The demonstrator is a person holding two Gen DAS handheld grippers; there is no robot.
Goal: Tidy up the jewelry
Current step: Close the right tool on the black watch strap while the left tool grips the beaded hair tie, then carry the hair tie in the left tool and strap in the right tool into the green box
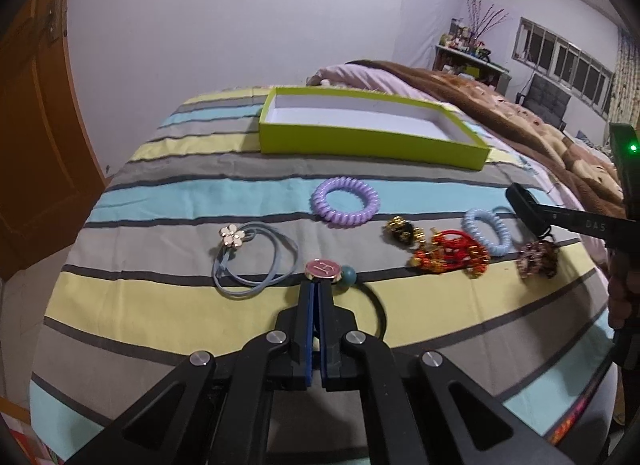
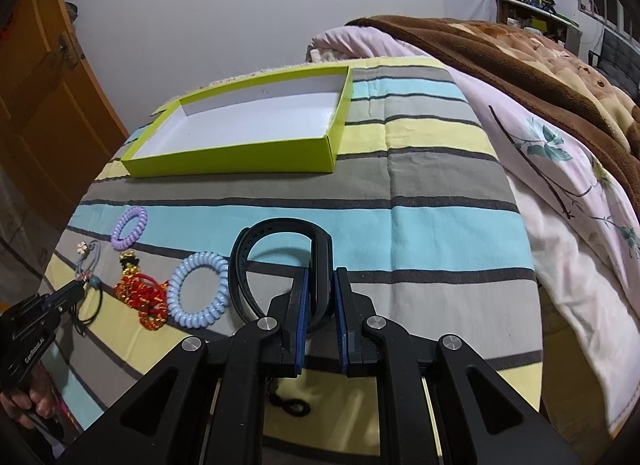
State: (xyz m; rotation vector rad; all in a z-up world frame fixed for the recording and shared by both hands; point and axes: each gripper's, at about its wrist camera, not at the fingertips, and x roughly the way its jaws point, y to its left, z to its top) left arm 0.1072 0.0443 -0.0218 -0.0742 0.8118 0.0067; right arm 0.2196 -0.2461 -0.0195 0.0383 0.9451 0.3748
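An empty lime-green box (image 1: 360,141) (image 2: 240,157) lies on the striped bedspread. My left gripper (image 1: 318,285) is shut on a hair tie with a pink round charm (image 1: 323,269) and teal bead. My right gripper (image 2: 320,277) is shut on a black wristband (image 2: 276,233), also seen in the left wrist view (image 1: 524,197). On the bedspread lie a purple coil tie (image 1: 345,202) (image 2: 129,227), a blue coil tie (image 1: 486,231) (image 2: 198,289), a flower tie (image 1: 234,236), a black-gold clip (image 1: 402,229), red-gold jewelry (image 1: 450,255) (image 2: 142,293) and a dark beaded piece (image 1: 538,261).
A pink floral quilt (image 2: 560,169) and brown blanket (image 2: 500,53) lie to the right. An orange door (image 1: 36,137) stands at the left. The bed's front edge is near both grippers. A small black loop (image 2: 290,407) lies under my right gripper.
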